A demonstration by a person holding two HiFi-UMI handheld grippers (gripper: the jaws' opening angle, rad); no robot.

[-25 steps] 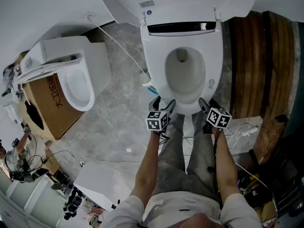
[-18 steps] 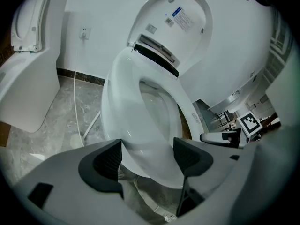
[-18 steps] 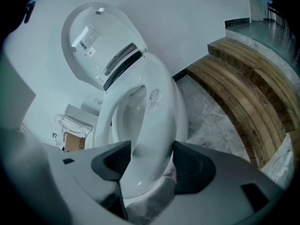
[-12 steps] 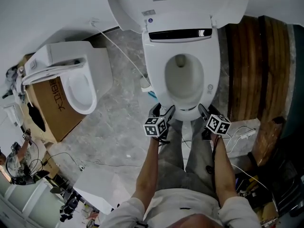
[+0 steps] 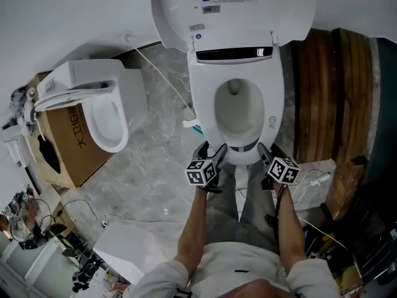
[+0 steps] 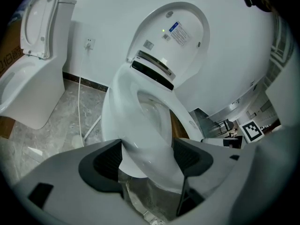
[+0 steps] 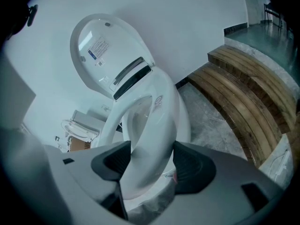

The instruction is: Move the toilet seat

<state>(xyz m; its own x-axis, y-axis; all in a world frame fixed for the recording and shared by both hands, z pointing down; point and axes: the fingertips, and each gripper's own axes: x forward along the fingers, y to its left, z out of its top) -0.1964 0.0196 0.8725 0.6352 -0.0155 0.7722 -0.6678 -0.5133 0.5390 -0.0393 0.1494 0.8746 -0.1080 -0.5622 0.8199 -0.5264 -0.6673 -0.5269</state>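
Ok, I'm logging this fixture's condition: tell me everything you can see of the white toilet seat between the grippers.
The white, glossy plastic oval toilet seat is a ring with a small grey logo on its right side. Hinged at the back beneath a black strip and the raised lid, it seems tilted up at the front, where the left gripper and right gripper each clamp its rim.

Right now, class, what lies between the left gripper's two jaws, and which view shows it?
The front rim of the toilet seat lies there, clamped on both sides by the left gripper. The left gripper view shows it.
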